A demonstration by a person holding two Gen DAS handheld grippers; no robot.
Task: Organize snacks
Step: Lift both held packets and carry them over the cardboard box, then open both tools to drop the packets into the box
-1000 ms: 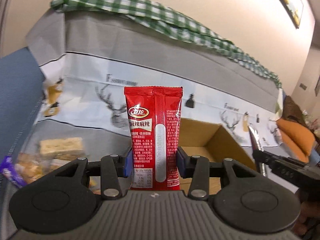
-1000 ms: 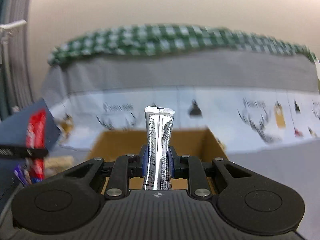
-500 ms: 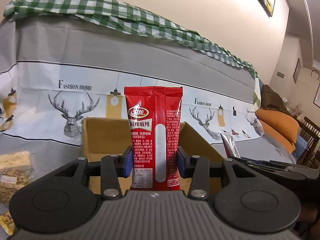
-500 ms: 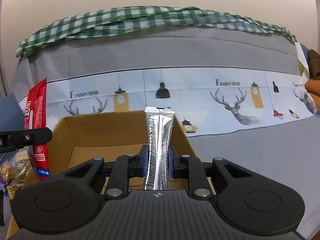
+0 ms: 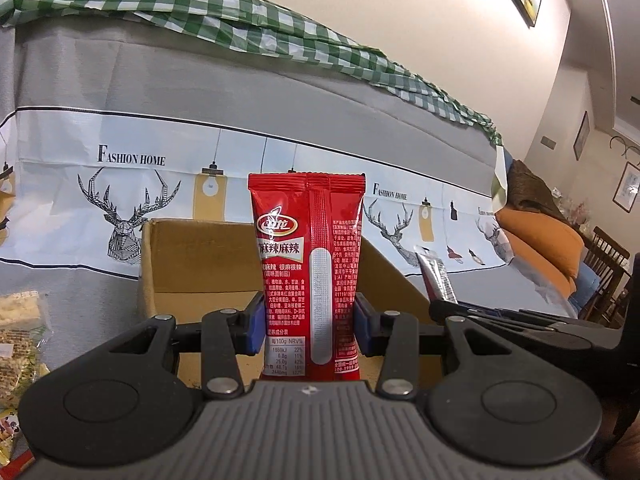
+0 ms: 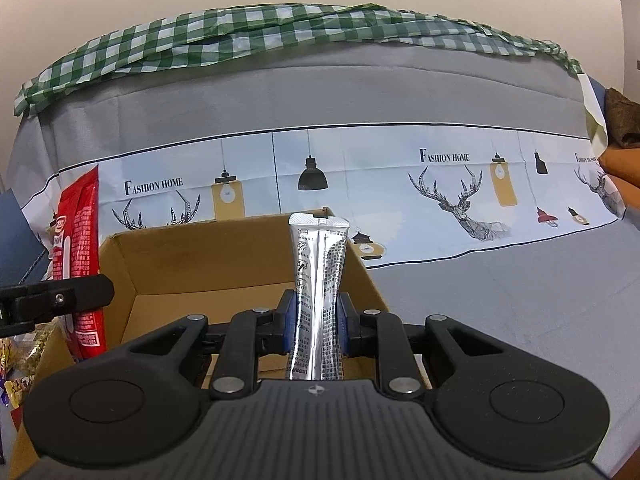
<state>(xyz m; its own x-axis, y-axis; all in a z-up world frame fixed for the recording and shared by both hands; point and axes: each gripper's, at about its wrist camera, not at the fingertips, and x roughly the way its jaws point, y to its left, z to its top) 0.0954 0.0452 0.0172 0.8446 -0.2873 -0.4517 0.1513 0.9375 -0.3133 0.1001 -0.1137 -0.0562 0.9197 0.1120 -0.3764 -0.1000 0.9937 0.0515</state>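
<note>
My left gripper [image 5: 309, 330] is shut on a red snack packet [image 5: 308, 248] and holds it upright in front of an open cardboard box [image 5: 188, 256]. My right gripper [image 6: 317, 316] is shut on a silver snack packet [image 6: 318, 280], upright over the same box [image 6: 208, 264]. In the right wrist view the red packet [image 6: 78, 240] and the left gripper's finger [image 6: 60, 300] stand at the box's left wall. In the left wrist view the silver packet [image 5: 438, 278] and the right gripper show at the box's right side.
Loose snack packets [image 5: 20, 344] lie on the grey cloth left of the box; some also show in the right wrist view [image 6: 18, 364]. A sofa back with deer-print cover [image 6: 440, 184] and green check cloth [image 6: 280, 28] rises behind the box. Orange cushions [image 5: 540, 248] lie far right.
Both grippers swung toward the box and came closer to it, each still holding its packet. The box now fills more of both views; the snack pile slid to the left.
</note>
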